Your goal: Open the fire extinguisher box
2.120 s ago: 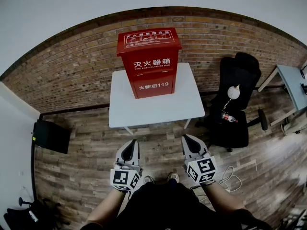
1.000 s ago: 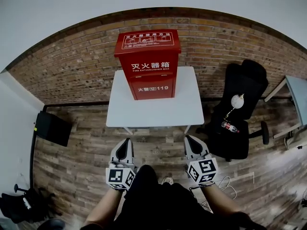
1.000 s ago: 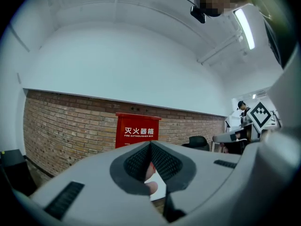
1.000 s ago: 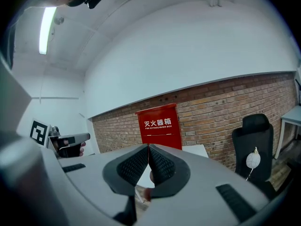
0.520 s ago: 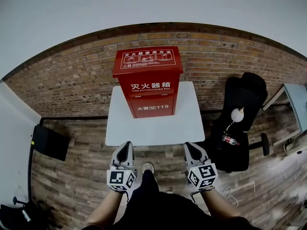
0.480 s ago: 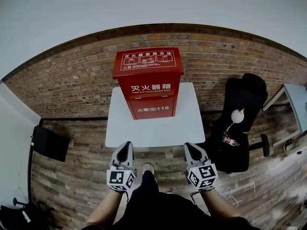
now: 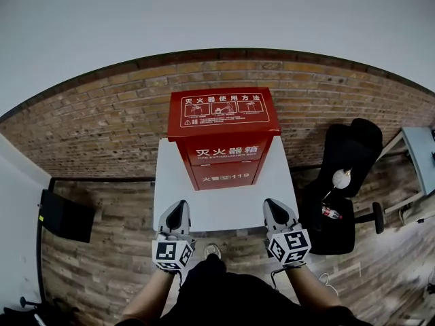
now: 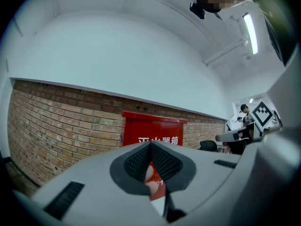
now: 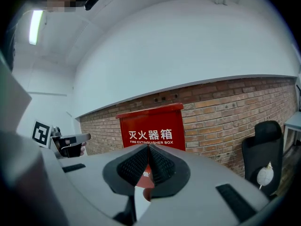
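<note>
A red fire extinguisher box [image 7: 223, 138] with white lettering stands upright on a white table [image 7: 224, 206] against the brick wall, its lid and front door closed. The box [image 8: 153, 133] also fills the middle of the left gripper view, and the box [image 9: 151, 132] shows ahead in the right gripper view. My left gripper [image 7: 175, 212] hangs shut and empty over the table's near edge, left of the box. My right gripper [image 7: 274, 210] is shut and empty too, at the near edge to the box's right. Neither touches the box.
A black office chair [image 7: 346, 175] carrying a white round object [image 7: 340, 178] and a bottle [image 7: 331, 212] stands to the right of the table. A black case [image 7: 62, 216] leans by the left wall. A grey desk [image 7: 420, 151] is at far right. Wooden floor surrounds the table.
The view has closed in on the table and box: the box looks bigger and nearer, and both grippers now reach the table's near edge. Both stay shut.
</note>
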The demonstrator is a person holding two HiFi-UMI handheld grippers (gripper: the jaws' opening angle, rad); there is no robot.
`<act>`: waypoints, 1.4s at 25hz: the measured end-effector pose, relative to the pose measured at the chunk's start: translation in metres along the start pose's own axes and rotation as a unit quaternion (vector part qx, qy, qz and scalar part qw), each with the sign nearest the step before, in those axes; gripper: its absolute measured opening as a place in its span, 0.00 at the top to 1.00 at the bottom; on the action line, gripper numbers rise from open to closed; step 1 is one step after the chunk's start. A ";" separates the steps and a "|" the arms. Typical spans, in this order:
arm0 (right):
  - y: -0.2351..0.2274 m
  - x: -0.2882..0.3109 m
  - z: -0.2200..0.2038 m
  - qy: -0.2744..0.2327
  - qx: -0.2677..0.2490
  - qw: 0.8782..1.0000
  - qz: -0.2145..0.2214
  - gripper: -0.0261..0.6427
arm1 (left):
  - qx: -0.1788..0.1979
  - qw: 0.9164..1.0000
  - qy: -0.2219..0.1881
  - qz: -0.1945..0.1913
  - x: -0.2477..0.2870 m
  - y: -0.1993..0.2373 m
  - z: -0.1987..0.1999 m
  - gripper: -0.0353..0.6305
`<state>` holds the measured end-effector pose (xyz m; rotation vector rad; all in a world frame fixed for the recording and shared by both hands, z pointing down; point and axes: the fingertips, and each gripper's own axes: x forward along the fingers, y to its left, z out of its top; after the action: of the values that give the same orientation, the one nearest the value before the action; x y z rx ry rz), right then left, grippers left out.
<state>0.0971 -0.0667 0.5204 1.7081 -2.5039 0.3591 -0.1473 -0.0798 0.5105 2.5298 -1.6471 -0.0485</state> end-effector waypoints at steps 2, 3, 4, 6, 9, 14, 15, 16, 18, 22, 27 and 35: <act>0.004 0.021 0.010 -0.001 -0.006 1.000 -0.002 0.93 | -0.003 1.000 0.000 -0.007 0.016 0.014 0.005 0.91; 0.006 0.030 0.014 -0.001 -0.008 1.000 -0.004 0.93 | -0.005 1.000 0.000 -0.012 0.023 0.020 0.008 0.91; 0.008 0.038 0.018 0.000 -0.010 1.000 -0.006 0.93 | -0.007 1.000 0.001 -0.017 0.030 0.025 0.010 0.91; 0.008 0.055 0.023 0.002 -0.012 1.000 -0.012 0.93 | -0.008 1.000 0.001 -0.027 0.044 0.035 0.013 0.91; 0.008 0.074 0.028 0.003 -0.006 1.000 -0.015 0.93 | -0.011 0.999 0.006 -0.040 0.064 0.046 0.016 0.91; 0.002 0.090 0.029 0.009 0.000 1.000 -0.018 0.93 | -0.017 0.999 0.021 -0.041 0.082 0.055 0.010 0.91; -0.001 0.093 0.030 0.011 0.000 1.000 -0.018 0.93 | -0.016 0.999 0.025 -0.034 0.085 0.056 0.008 0.91; -0.005 0.097 0.032 0.013 -0.001 1.000 -0.017 0.93 | -0.015 0.999 0.028 -0.026 0.088 0.059 0.008 0.91; -0.012 0.103 0.038 0.010 -0.004 1.000 -0.010 0.93 | -0.014 0.999 0.032 -0.009 0.094 0.062 0.008 0.91; -0.027 0.116 0.043 0.008 -0.018 1.000 0.003 0.93 | -0.012 0.999 0.029 0.014 0.104 0.063 0.015 0.91; -0.044 0.126 0.055 -0.005 -0.019 1.000 0.014 0.93 | 0.022 0.999 0.018 0.020 0.111 0.057 0.027 0.91; -0.081 0.118 0.089 -0.058 -0.027 0.998 0.013 0.93 | 0.033 0.999 0.019 0.017 0.122 0.069 0.041 0.80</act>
<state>0.1338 -0.2233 0.4695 1.7249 -2.5917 0.1980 -0.1643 -0.2223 0.4834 2.5338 -1.7032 0.0569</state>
